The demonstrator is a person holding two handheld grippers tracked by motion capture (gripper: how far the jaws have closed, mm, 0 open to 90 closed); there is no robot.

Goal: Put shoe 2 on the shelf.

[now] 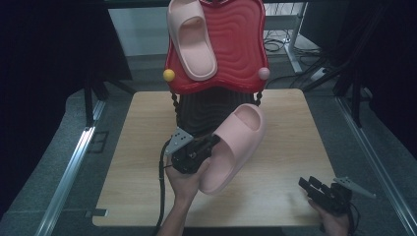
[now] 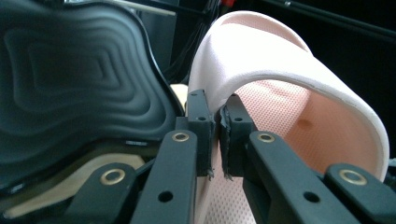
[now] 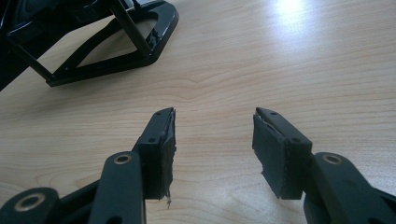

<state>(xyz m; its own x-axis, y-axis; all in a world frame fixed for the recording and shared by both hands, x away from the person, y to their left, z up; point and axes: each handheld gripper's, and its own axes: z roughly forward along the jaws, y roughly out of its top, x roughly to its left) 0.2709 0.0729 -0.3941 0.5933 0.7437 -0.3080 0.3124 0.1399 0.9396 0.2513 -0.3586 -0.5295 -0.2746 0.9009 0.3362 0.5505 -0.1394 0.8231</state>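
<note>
Pink slide sandal (image 1: 235, 146), textured footbed, held tilted above the table (image 1: 275, 162). Left gripper (image 1: 209, 142) clamped on its side wall. Right gripper (image 1: 307, 184) jaws apart, empty, well off.

Left gripper (image 1: 209, 142) jaws clamped, raised; right gripper (image 1: 309, 186) jaws apart, low.

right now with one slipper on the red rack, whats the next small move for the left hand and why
Probably carry the held pink slipper up toward the bare right side of the red rack. The left gripper is shut on its strap, and the other slipper lies on the rack's left side.
</note>
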